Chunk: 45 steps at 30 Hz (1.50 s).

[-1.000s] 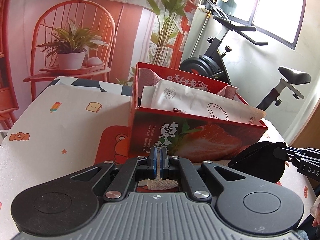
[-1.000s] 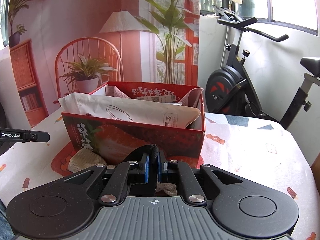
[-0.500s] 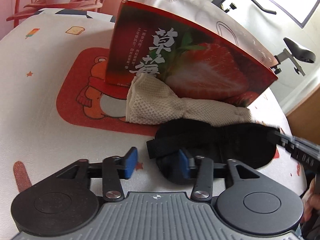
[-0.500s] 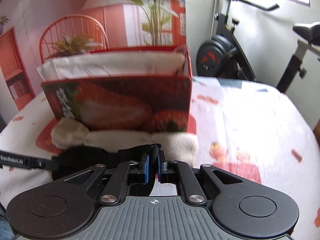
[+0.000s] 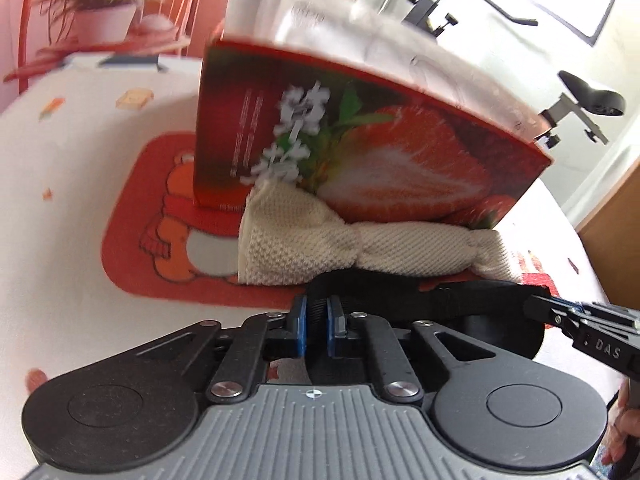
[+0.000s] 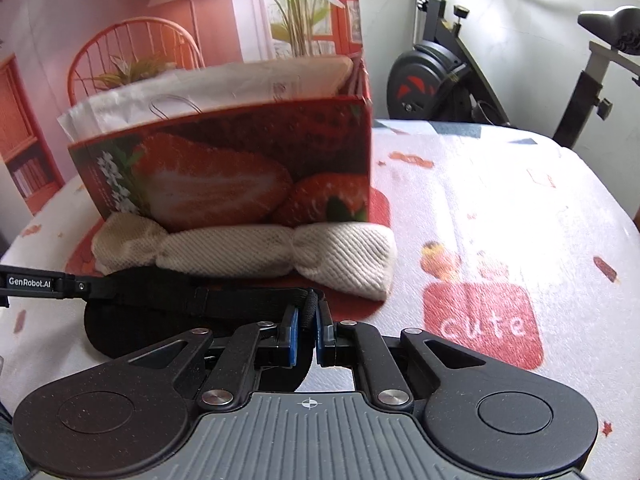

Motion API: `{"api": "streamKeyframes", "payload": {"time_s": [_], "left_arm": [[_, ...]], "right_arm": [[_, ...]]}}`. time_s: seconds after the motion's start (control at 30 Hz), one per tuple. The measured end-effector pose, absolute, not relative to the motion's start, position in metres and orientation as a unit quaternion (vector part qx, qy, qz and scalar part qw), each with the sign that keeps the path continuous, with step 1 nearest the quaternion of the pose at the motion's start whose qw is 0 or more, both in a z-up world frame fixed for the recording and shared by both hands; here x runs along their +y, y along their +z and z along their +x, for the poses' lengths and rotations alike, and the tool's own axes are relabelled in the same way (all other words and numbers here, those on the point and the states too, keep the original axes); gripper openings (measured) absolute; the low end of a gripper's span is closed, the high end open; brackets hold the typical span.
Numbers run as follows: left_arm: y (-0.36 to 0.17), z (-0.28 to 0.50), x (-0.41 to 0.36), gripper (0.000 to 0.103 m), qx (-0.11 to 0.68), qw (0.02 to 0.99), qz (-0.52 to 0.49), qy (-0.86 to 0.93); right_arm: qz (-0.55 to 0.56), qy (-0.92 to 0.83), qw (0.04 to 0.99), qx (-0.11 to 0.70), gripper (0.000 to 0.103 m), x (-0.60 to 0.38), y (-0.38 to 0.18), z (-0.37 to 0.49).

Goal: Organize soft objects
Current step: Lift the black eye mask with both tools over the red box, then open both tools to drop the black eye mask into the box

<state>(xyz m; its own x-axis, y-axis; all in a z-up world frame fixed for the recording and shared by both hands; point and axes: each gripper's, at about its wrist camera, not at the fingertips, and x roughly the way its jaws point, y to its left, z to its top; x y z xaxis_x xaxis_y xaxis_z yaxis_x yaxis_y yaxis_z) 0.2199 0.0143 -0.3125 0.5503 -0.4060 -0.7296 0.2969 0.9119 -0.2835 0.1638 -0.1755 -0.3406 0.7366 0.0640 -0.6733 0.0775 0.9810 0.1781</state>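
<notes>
Packets in white wrappers stand up out of the red strawberry box on the far side of the printed tablecloth, and a cream knitted cloth lies along the box's near foot. Just nearer lies the black eye mask. The left gripper, open half a second ago, now pinches the mask's strap at its left end, and the right gripper stays clamped on the right end.

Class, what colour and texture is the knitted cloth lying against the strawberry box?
Cream, waffle-knit; the knitted cloth shows best in the right wrist view.
</notes>
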Motion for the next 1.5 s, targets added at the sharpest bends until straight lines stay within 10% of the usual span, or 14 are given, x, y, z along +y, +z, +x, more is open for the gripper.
{"api": "streamKeyframes", "payload": {"time_s": [0.67, 1.5], "left_arm": [[-0.172, 0.216, 0.021, 0.009, 0.244, 0.945, -0.075, -0.205], [-0.161, 0.315, -0.010, 0.009, 0.258, 0.943, -0.084, -0.193]], "right_arm": [[0.056, 0.039, 0.968, 0.242, 0.008, -0.168, -0.223, 0.186], [0.001, 0.023, 0.968, 0.250, 0.008, -0.190, -0.202, 0.318]]}}
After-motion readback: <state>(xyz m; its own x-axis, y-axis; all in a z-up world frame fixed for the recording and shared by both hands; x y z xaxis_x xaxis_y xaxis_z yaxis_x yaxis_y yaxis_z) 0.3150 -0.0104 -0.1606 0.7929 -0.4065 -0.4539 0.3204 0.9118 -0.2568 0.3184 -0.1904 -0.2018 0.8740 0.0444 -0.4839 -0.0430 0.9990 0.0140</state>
